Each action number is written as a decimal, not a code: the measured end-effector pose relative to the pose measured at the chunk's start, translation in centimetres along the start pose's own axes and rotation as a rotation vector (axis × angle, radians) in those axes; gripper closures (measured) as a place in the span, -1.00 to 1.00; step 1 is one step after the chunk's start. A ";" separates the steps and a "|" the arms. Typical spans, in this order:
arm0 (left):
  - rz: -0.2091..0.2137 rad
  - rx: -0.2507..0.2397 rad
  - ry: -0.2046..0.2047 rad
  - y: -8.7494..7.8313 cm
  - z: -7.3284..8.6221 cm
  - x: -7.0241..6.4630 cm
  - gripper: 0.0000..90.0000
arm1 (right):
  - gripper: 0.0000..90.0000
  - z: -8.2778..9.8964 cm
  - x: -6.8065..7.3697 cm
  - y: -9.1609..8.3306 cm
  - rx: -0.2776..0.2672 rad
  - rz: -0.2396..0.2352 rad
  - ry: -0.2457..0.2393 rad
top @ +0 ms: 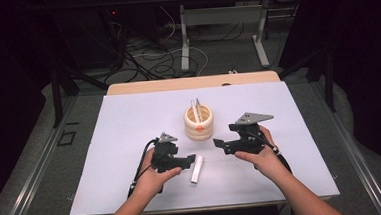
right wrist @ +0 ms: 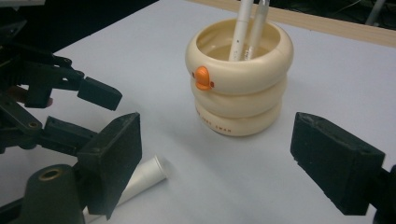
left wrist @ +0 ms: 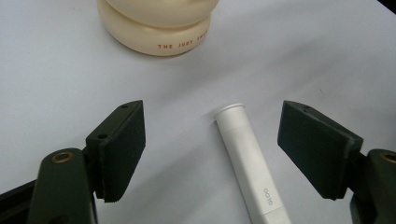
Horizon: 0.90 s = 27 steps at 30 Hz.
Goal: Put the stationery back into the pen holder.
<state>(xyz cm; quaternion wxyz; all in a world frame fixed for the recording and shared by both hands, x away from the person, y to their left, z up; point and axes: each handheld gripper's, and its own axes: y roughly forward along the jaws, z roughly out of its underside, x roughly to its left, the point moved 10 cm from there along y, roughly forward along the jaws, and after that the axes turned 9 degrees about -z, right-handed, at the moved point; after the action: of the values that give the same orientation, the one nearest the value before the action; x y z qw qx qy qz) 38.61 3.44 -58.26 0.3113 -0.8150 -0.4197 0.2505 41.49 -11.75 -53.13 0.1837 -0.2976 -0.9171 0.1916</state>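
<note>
High view: white pen [top: 197, 168] lies flat on the white table [top: 130, 131], near side, just in front of the cream duck-shaped pen holder [top: 199, 122]. Left gripper [top: 191, 159] sits right beside the pen; left gripper view shows jaws wide open, the pen [left wrist: 250, 161] lying between the pads, untouched. Right gripper [top: 217, 144] hovers right of the holder, jaws wide open, nothing in them. Two white pens [right wrist: 247, 25] stand upright in the holder [right wrist: 240, 79].

Three pens [left wrist: 250, 163], one holder [top: 199, 122]
</note>
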 end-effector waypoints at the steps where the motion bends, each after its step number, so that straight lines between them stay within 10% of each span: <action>1: 0.003 0.004 -0.003 0.0 0.0 0.0 -0.46 | -0.65 0.3 -0.1 -0.1 0.001 0.006 0.002; 16: 0.104 0.165 -0.132 0.8 2.0 -2.1 -0.24 | -0.65 1.0 -1.8 -1.2 -0.023 0.046 0.026; 27: 0.070 0.295 -0.156 1.2 3.6 -3.6 -0.03 | -0.65 1.1 -2.0 -1.5 -0.030 0.044 0.041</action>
<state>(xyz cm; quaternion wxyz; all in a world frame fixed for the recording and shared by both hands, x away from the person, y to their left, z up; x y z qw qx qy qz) 34.96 0.90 -61.05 0.3853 -0.7525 -0.3727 0.3825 41.83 -14.41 -53.82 0.1935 -0.3244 -0.9090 0.1760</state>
